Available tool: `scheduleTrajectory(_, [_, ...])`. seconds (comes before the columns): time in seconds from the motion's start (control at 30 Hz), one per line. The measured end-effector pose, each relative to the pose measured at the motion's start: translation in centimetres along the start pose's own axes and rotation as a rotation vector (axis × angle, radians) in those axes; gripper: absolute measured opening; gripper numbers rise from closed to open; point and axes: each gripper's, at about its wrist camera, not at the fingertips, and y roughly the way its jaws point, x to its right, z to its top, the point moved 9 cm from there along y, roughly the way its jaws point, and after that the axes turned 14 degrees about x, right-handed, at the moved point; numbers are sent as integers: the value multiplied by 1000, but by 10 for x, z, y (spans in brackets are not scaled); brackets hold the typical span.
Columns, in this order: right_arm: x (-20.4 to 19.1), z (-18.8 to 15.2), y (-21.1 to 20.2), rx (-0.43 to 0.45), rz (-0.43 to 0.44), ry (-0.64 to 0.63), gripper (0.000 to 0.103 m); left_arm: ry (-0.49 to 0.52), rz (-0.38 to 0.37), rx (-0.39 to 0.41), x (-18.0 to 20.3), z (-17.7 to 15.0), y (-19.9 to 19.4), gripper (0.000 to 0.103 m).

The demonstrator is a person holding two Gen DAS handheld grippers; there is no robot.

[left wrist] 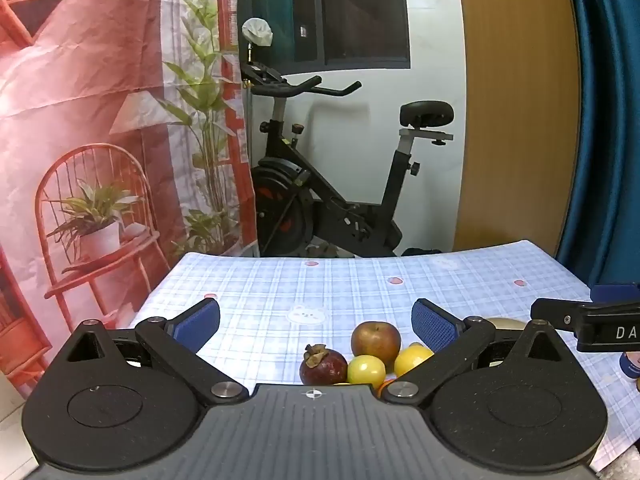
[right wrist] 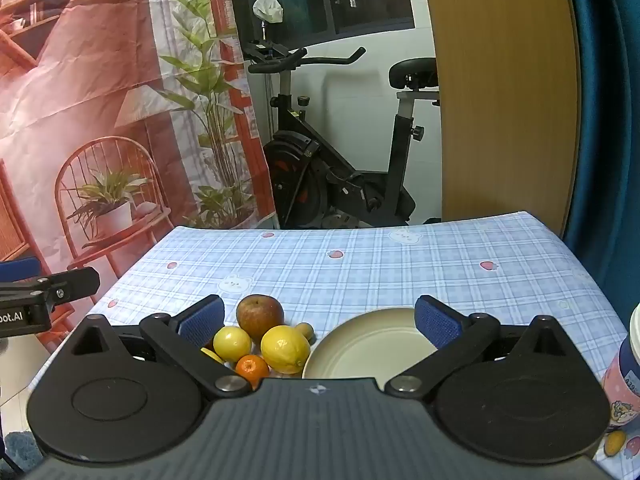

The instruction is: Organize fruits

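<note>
Both tools, left tool (left wrist: 316,322) and right tool (right wrist: 320,320), are hanging wide open and empty above a fruit pile (right wrist: 260,338) lying beside a plate (right wrist: 368,350) on the desk (right wrist: 360,264).

Fruit cluster on table (right wrist: 360,264), near edge: apple (right wrist: 260,317) rearmost, lemon (right wrist: 285,349) before it, tangerine (right wrist: 252,369) nearest, mangosteen (left wrist: 323,366) leftmost. Plate (right wrist: 360,350) just right of lemon. Exercise bike (right wrist: 340,160) behind table.
</note>
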Motion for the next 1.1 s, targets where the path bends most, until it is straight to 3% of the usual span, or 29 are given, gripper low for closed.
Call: scheduleTrajectory(1.1, [2,1,0,0,-4,3,103,-9,-7,8,0,0,-2,103])
